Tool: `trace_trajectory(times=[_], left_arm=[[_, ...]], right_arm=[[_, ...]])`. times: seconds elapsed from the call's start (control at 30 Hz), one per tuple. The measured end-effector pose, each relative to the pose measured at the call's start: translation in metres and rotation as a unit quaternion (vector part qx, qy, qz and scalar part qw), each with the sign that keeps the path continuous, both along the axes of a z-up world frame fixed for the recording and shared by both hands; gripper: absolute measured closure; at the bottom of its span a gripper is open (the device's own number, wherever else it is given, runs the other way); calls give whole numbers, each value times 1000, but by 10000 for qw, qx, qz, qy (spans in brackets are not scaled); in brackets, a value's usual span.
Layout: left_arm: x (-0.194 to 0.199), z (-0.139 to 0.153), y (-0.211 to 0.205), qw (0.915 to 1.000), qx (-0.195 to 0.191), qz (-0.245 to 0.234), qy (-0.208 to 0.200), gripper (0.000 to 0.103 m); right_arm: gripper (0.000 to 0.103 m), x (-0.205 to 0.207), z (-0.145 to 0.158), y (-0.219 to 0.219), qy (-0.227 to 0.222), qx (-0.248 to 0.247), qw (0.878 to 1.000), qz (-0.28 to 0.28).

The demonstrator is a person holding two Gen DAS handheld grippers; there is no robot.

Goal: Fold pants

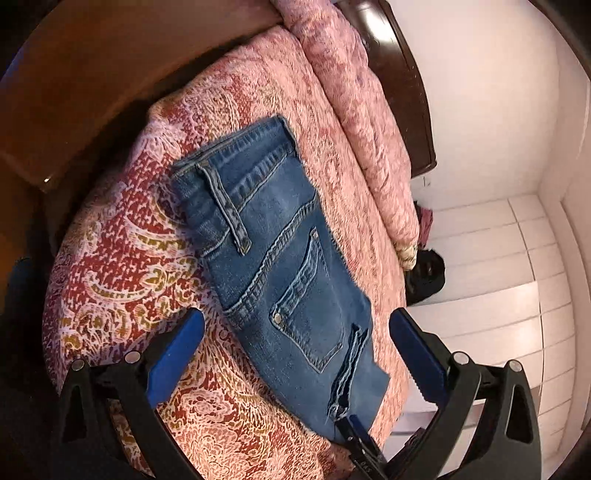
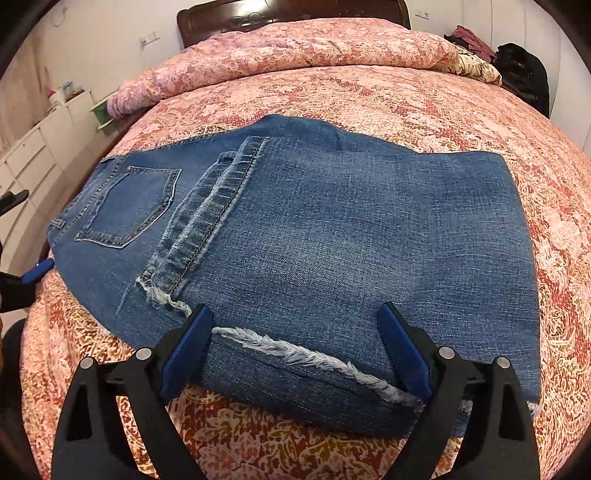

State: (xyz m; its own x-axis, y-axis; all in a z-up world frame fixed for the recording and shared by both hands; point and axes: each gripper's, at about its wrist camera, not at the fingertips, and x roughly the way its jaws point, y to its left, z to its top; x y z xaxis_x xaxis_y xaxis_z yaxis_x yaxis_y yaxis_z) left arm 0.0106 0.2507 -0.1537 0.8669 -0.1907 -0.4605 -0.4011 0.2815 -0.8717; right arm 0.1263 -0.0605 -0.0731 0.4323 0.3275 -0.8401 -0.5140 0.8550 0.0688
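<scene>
Spreading wide — right gripper (image 2: 295,347): its two blue pads stand far apart over the near edge of the jeans, pressing on nothing; cloth lies between them but is not pinched.
Left gripper (image 1: 295,336): two blue pads likewise well apart, gripping nothing; the jeans' near corner lies between and below them.
Jeans (image 2: 332,229): one pair, blue denim, folded over on itself, lying flat on the bed directly ahead of the right gripper.
Frayed hems (image 2: 306,354): two pale fringed edges, one running between the right gripper's pads, one just beyond its left pad.
Back pocket (image 2: 129,206): one in view, farther off to the left of the right gripper; in the left wrist view it sits just ahead of the left gripper.
Belt loops (image 1: 225,206): two seen from the left wrist, one beyond the pocket near the waistband, one close to the pads.
Bedspread (image 2: 406,103): one, red and pink patterned, under the jeans.
Quilt (image 2: 295,48): one pink roll, far end of the bed.
Headboard (image 2: 229,16): one, dark wood, farthest back.
</scene>
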Motion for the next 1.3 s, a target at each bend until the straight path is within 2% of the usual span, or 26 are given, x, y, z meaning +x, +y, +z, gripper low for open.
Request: trace_trajectory(times=[0.13,0.3,0.33,0.5,0.57,0.6,0.63,0.67,0.7,0.73,0.87,1.0,1.13,1.17,1.3], left_arm=[[9,-6,4,9999,-100,-114,-56,2],[24,-10,13,9995,-305,23,53,2],[25,-8,14,9995,-327,38,-34,2],[25,13,11,9992,-131,42,-385,3],[29,29,8,9977,220,-85,-632,3],[34,36,5,9970,415,-190,-632,3],[39,36,4,9973,465,-245,-519,3],[47,30,8,9990,339,-248,-175,3],[51,22,12,9996,171,-239,-12,3],[51,15,16,9998,28,-185,29,3],[48,14,16,9994,40,-41,331,11],[33,25,18,9982,445,134,378,10],[23,13,42,9950,327,603,727,10],[22,11,45,9950,281,650,703,10],[26,3,48,9971,230,475,547,5]], right_arm=[[13,0,0,0,2,7,10000,1],[13,1,0,0,1,15,10000,5],[13,1,0,-1,2,17,10000,5],[11,1,-1,0,3,7,10000,34],[10,2,-1,0,2,-1,10000,41],[10,2,-1,0,3,5,10000,42],[10,2,-1,0,4,3,10000,43],[10,2,-1,0,2,-1,10000,45],[10,2,-1,0,4,1,10000,45],[10,2,-1,0,6,10,10000,45],[10,3,-1,0,12,32,10000,45],[9,4,-1,0,25,66,10000,59],[9,4,-2,-1,33,90,9999,59],[9,4,-2,-1,30,84,9999,60],[8,4,-2,0,31,76,9999,74]])
